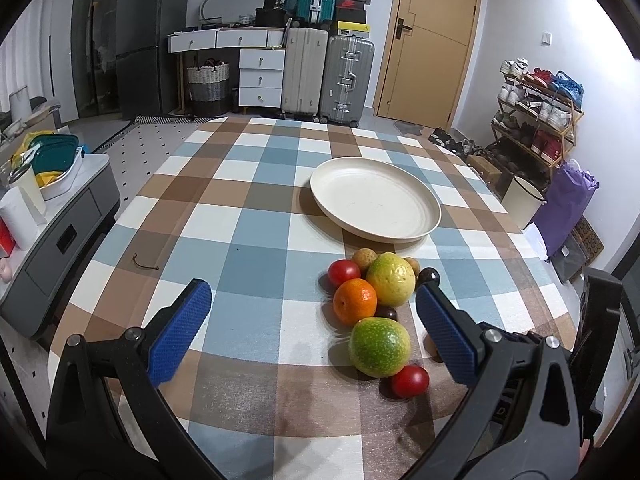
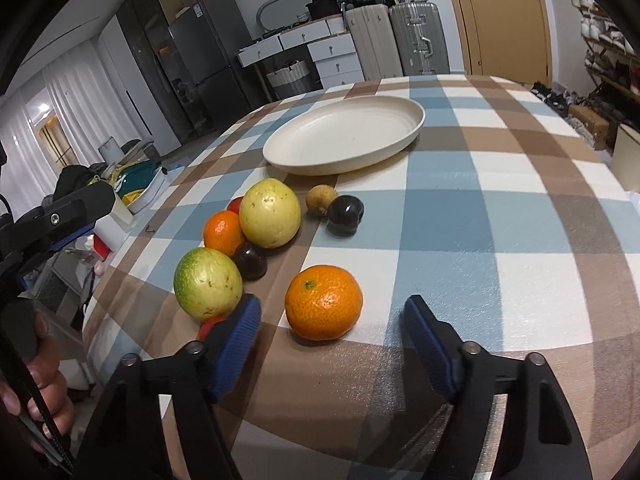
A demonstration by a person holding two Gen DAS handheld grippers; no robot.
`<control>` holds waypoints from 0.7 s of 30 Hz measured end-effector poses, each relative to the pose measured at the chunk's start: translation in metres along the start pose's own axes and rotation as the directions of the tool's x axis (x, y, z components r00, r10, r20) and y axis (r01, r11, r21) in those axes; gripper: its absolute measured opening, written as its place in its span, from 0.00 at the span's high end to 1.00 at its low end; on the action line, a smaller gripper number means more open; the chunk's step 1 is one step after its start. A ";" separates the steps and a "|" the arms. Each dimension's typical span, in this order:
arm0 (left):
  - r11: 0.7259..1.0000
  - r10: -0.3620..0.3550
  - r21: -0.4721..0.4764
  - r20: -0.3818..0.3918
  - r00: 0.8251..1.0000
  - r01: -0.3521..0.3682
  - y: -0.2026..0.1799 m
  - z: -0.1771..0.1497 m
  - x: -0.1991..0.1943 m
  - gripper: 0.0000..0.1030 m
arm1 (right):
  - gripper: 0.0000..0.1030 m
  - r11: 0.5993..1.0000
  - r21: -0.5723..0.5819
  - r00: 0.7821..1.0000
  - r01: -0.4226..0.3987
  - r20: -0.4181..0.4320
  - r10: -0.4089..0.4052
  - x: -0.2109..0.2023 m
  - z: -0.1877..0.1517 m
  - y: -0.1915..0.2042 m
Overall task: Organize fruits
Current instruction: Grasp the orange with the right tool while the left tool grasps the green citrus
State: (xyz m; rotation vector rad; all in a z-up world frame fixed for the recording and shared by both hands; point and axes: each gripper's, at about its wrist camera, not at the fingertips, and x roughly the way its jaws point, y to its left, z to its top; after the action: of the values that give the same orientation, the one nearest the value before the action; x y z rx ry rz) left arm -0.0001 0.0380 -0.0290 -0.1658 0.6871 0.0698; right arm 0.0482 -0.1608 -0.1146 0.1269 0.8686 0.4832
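Fruits: a loose cluster on the checked cloth of the worktop, on the near side of the plate, none on it.

Plate: cream, round, shallow, bare inside; sits past the cluster, near it but apart.

Yellow guava: largest piece, middle of the cluster, touching a small orange on its left.

Green guava: nearer end of the cluster; a dark plum lies between it and the small orange.

Tomatoes: one at the far side next to the small orange, one at the near end, just beside the green guava.

Brown fruits: one small round piece at the plate end, touching a second dark plum; another shows behind the yellow guava in the left wrist view.

Large orange: set apart from the cluster, to its right in the right wrist view.

Right claw: released, blue pads on either side of the large orange with clear gaps, not touching it; its left pad sits just beside the green guava.

Left claw: released, spread wide, holding nothing; the near fruits of the cluster show between its fingers. A hand grips its handle at the left edge of the right wrist view.
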 end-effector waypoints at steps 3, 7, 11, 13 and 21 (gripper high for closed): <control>1.000 0.003 -0.006 -0.007 1.000 -0.003 0.003 0.000 0.002 0.01 | 0.47 1.000 -0.007 1.000 -0.011 -0.001 0.011 0.001 -0.001 0.000; 1.000 0.008 -0.018 -0.013 1.000 -0.009 0.009 0.000 0.004 0.01 | 0.61 0.999 -0.007 0.999 -0.042 -0.003 0.042 0.003 -0.002 -0.001; 0.999 0.003 -0.032 -0.019 1.000 -0.004 0.017 -0.001 0.006 0.01 | 0.61 0.998 0.003 0.998 -0.058 0.009 0.058 0.000 -0.004 -0.003; 0.999 -0.005 -0.037 -0.028 1.000 0.004 0.020 -0.003 0.008 0.01 | 0.62 0.999 0.003 0.998 -0.054 0.021 0.054 -0.002 -0.004 -0.003; 0.994 -0.105 -0.021 -0.089 0.990 0.103 0.013 -0.013 0.020 0.01 | 0.62 0.998 0.009 0.997 -0.060 0.038 0.060 -0.009 -0.004 -0.004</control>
State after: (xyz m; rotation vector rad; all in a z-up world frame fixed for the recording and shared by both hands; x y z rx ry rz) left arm 0.0054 0.0487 -0.0529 -0.2216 0.7672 -0.0322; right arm 0.0417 -0.1690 -0.1120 0.1717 0.8320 0.5306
